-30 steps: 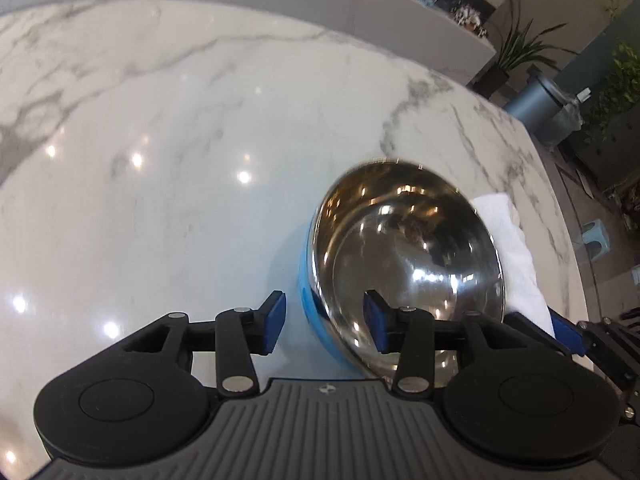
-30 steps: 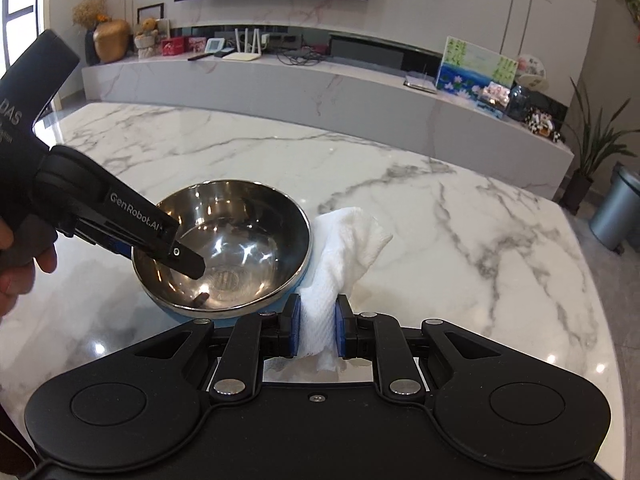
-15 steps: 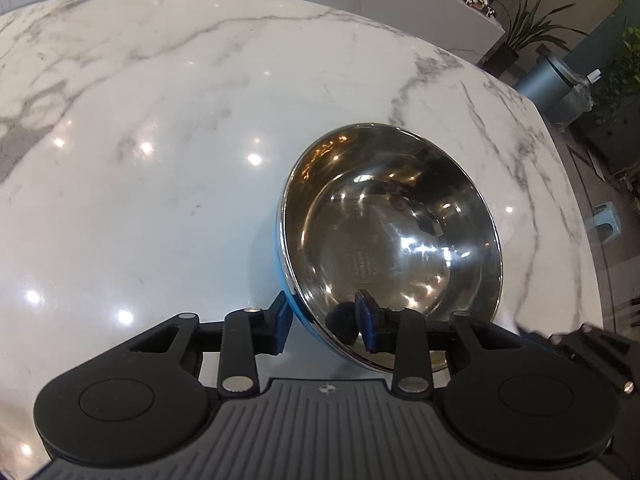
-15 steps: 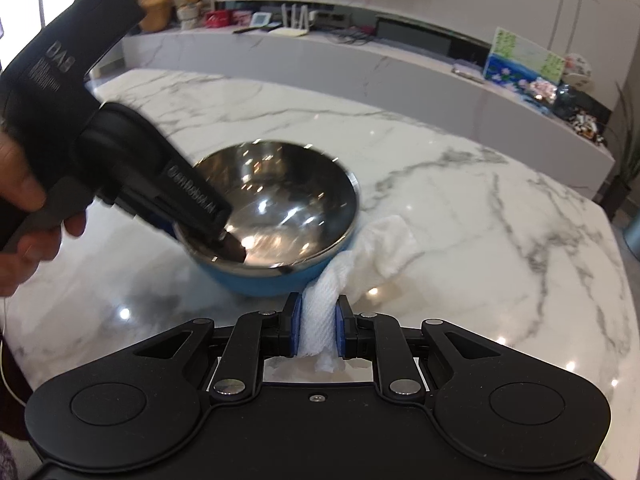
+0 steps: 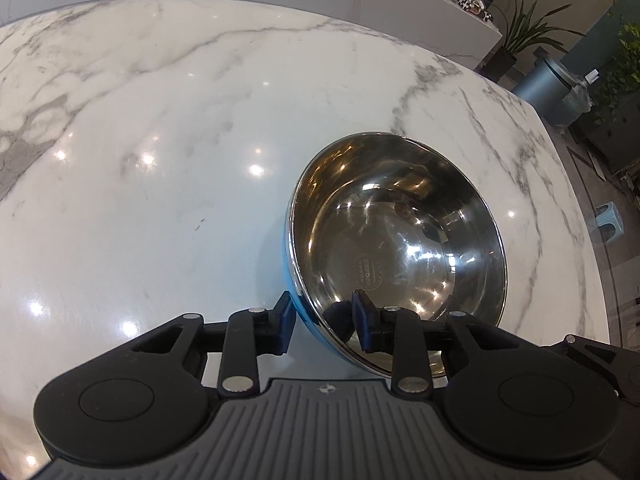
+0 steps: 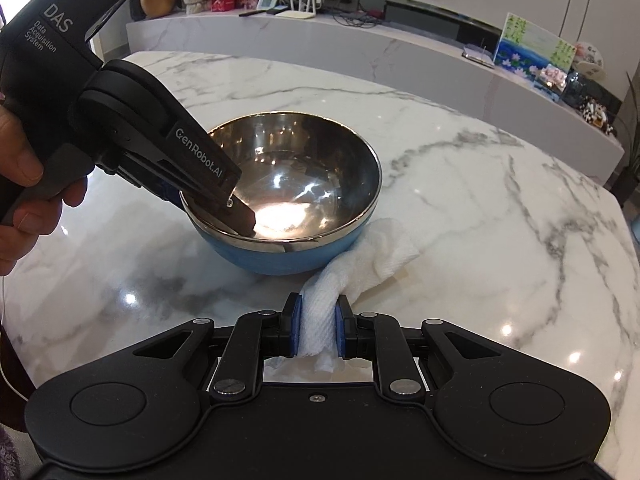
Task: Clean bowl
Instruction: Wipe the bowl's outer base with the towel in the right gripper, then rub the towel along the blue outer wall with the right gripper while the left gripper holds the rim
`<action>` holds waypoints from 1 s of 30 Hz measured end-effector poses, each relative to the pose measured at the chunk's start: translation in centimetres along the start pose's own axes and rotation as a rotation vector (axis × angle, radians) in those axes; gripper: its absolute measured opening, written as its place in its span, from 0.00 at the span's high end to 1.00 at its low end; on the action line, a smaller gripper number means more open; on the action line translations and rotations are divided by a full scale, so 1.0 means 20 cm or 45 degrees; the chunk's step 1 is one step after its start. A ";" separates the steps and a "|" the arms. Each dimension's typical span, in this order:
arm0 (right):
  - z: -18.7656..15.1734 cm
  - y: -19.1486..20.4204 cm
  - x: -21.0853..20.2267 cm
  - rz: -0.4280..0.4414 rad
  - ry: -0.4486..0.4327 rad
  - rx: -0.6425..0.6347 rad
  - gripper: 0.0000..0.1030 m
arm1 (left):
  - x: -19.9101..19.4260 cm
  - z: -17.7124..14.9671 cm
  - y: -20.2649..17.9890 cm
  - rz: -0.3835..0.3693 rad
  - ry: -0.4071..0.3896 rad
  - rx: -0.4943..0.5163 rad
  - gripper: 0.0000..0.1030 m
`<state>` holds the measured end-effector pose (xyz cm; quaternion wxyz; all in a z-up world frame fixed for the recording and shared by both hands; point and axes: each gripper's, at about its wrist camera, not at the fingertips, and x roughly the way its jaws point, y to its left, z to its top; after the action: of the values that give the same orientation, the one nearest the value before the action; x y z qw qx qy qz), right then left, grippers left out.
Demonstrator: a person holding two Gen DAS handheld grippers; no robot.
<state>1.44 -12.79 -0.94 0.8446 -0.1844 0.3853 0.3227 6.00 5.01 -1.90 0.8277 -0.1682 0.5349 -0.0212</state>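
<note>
A steel bowl (image 5: 400,240) with a blue outside stands on the white marble table (image 5: 160,200). My left gripper (image 5: 324,320) straddles its near rim: one blue pad lies against the blue outer wall, the other is inside against the steel. Its jaws are closing, with the bowl's wall between them. In the right wrist view the same left gripper (image 6: 236,216) reaches down over the left rim of the bowl (image 6: 296,184). My right gripper (image 6: 318,332) is shut on a white paper towel (image 6: 376,252), whose loose end lies on the table against the bowl's right base.
A person's hand (image 6: 24,184) holds the left gripper's handle. A long marble counter (image 6: 400,52) with pictures and small devices runs behind the table. A grey bin (image 5: 552,88) and plants stand beyond the table's right edge.
The left jaws have narrowed onto the bowl's rim, and the bowl has shifted on the table. The right gripper has sunk a little with the towel, which is gone from the left wrist view.
</note>
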 end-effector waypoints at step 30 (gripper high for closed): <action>0.03 -0.07 -0.10 -0.134 -0.254 0.051 0.85 | -0.06 -0.09 -0.02 0.053 -0.234 0.176 0.74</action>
<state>1.76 -14.30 1.16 0.8981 -0.1544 0.2954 0.2870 3.98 4.56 -1.32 0.8832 -0.1008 0.4573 -0.0253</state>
